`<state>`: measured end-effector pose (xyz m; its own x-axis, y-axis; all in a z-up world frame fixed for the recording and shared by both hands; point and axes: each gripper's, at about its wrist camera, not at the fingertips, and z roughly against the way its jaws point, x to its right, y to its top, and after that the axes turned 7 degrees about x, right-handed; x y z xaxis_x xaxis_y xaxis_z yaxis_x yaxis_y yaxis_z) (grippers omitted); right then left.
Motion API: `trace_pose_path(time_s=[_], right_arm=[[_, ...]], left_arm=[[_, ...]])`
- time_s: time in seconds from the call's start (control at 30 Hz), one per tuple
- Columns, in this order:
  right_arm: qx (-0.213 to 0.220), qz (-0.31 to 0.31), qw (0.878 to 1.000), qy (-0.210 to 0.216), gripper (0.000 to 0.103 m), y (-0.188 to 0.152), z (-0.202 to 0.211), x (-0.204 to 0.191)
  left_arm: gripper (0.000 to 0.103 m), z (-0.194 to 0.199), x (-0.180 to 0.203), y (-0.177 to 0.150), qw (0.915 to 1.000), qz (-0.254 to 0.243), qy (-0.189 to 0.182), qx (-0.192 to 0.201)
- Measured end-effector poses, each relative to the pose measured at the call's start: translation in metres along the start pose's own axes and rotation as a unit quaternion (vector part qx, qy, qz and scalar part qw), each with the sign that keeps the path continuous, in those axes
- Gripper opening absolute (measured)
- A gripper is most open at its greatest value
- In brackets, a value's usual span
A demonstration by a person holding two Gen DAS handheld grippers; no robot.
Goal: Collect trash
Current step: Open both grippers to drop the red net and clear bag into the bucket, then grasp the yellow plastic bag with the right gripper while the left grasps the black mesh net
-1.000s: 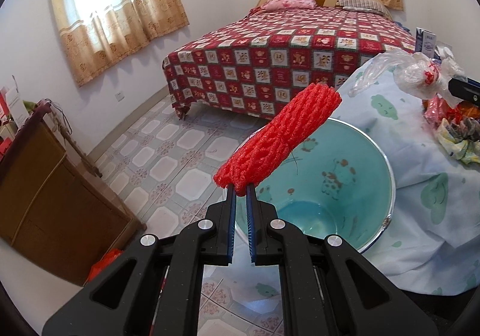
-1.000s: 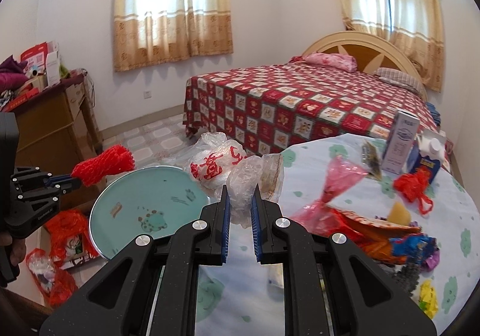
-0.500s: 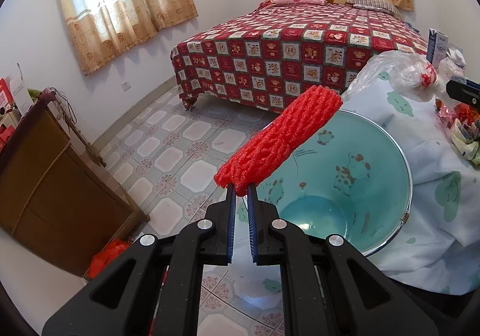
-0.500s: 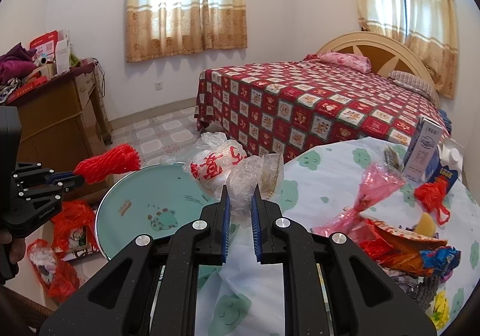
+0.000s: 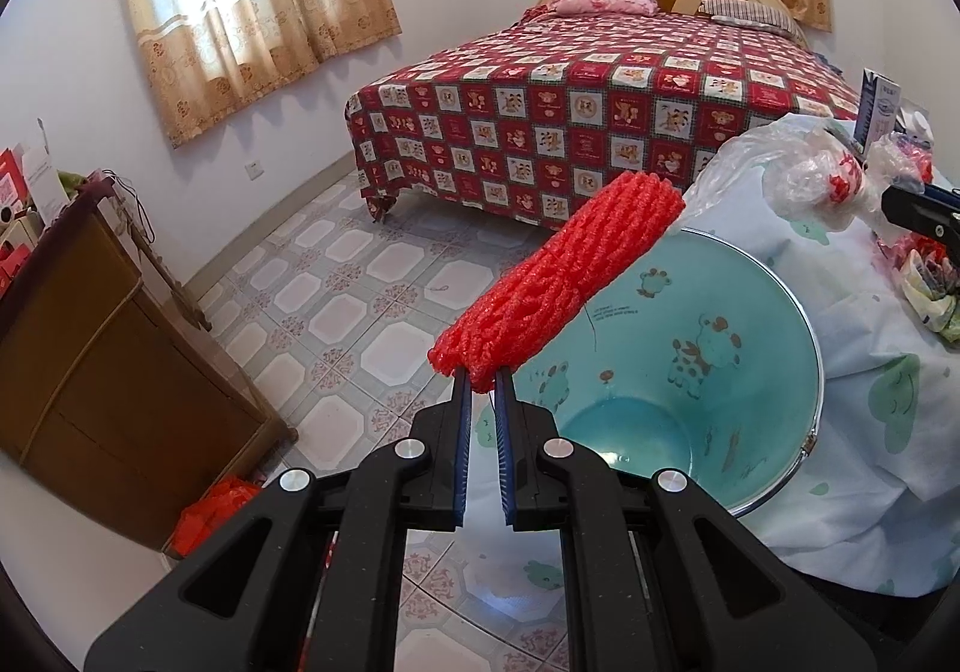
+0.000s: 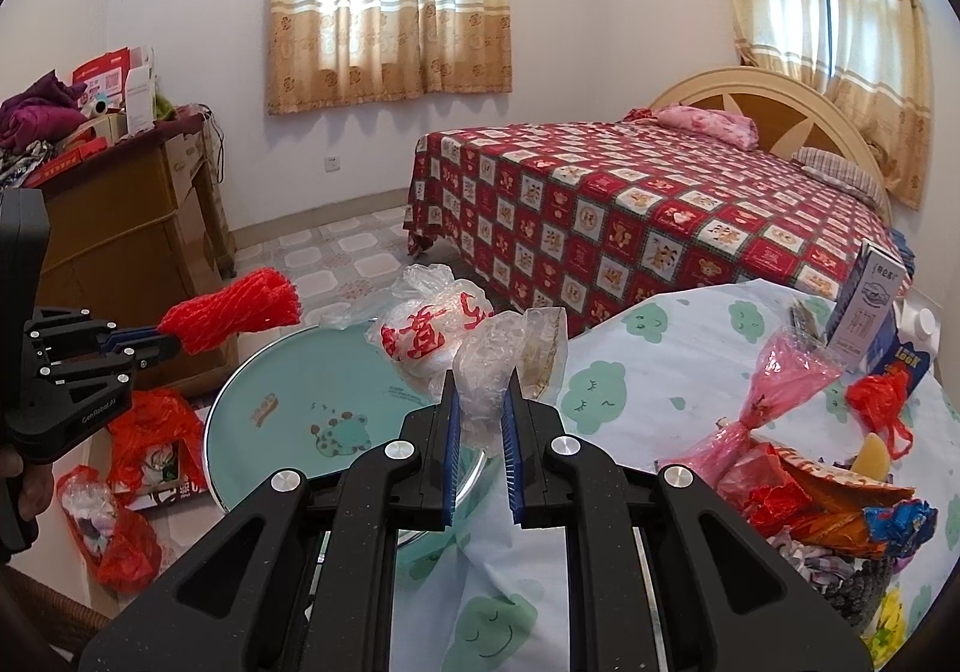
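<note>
- The bed (image 6: 648,216) with its red checked cover fills the far side of the room, at about 1 o'clock from the right hand-held gripper.
- The worktop (image 6: 660,366), draped in a pale cloth with green cloud faces, takes up the right half of the right wrist view; a heap of wrappers (image 6: 828,498) lies on it at about 3 o'clock from the right hand-held gripper's tips.
- The teal bucket (image 5: 690,372), printed with cartoon animals, stands open against the worktop's edge. In the left wrist view its mouth opens just past the left hand-held gripper, from 12 to 3 o'clock.
- The left hand-held gripper (image 5: 483,381) is clenched on the near end of a red foam net (image 5: 558,276). The net slants away from the tips toward 1 o'clock, and its far end hangs over the bucket's near rim.
- The right hand-held gripper (image 6: 480,390) is clenched on a bunch of clear plastic bags (image 6: 474,354), one printed with red characters. The bunch rises from between the tips toward 12 o'clock and hangs over the bucket's rim where the bucket meets the worktop.
- In the left wrist view, that same bunch sits at 2 o'clock, past the bucket's far rim.
- A carton (image 6: 864,300) stands upright on the worktop's far edge, at 2 o'clock from the right tips.
</note>
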<state>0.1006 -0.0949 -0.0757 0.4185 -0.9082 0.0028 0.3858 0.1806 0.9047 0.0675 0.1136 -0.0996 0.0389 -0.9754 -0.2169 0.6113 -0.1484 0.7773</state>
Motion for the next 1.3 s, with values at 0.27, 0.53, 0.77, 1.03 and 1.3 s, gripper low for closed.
trace_pose_path(time_s=[0.27, 0.53, 0.77, 1.03, 1.3], right_arm=[[-0.007, 0.005, 1.000, 0.009, 0.013, -0.003, -0.002, -0.005], [-0.027, 0.016, 0.999, 0.027, 0.038, -0.013, -0.015, -0.016], [-0.027, -0.001, 1.000, 0.012, 0.044, -0.018, -0.006, -0.008], [0.014, -0.042, 0.996, -0.074, 0.044, -0.032, 0.074, 0.050], [0.007, -0.133, 0.968, -0.213, 0.044, -0.081, 0.150, 0.155]], left_arm=[[0.010, 0.002, 0.001, 0.002, 1.0000, -0.002, -0.005, 0.001], [0.044, 0.005, 0.017, -0.001, 0.9995, -0.019, -0.024, 0.007], [0.049, 0.004, 0.028, -0.006, 0.9992, -0.030, -0.027, 0.004], [0.051, 0.006, 0.057, -0.010, 0.9976, -0.047, -0.050, -0.004], [0.053, 0.014, 0.115, -0.010, 0.9918, -0.082, -0.098, -0.005]])
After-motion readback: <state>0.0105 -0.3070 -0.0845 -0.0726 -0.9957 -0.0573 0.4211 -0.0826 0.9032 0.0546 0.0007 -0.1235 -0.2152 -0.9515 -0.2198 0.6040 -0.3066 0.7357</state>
